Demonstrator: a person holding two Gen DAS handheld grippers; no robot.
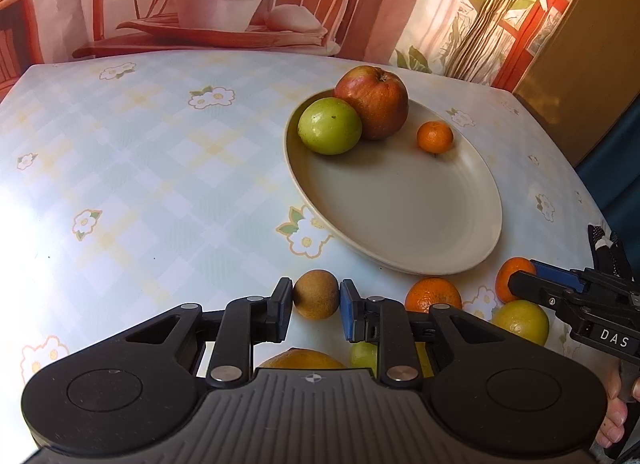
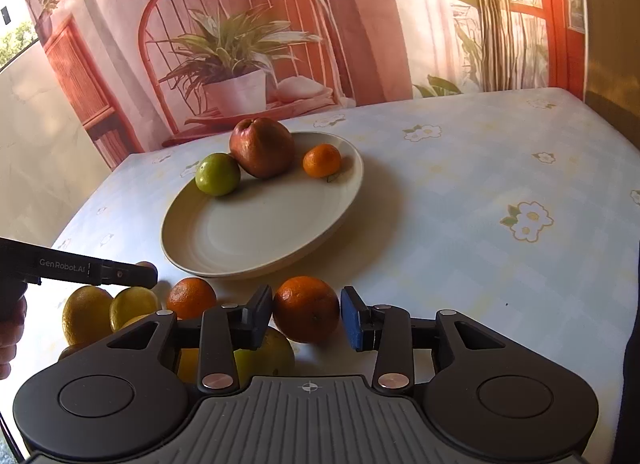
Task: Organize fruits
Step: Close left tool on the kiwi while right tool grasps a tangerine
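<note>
A beige oval plate [image 1: 400, 199] [image 2: 256, 232] holds a red apple [image 1: 372, 101] [image 2: 262, 147], a green fruit [image 1: 329, 125] [image 2: 218, 173] and a small mandarin [image 1: 435, 137] [image 2: 322, 160]. My left gripper [image 1: 316, 302] is shut on a round brown fruit [image 1: 316, 300] on the table in front of the plate. My right gripper [image 2: 306, 314] has both pads against an orange [image 2: 306, 308]; it also shows in the left wrist view [image 1: 516, 284]. More oranges [image 1: 433, 296] [image 2: 191, 298] and yellow-green citrus [image 1: 522, 322] [image 2: 134, 304] lie beside them.
The table carries a pale checked cloth with flowers [image 1: 140, 167] [image 2: 480, 191]. A printed curtain with a plant and chair hangs behind it [image 2: 240, 43]. The table's right edge [image 1: 592, 199] is near the fruit pile.
</note>
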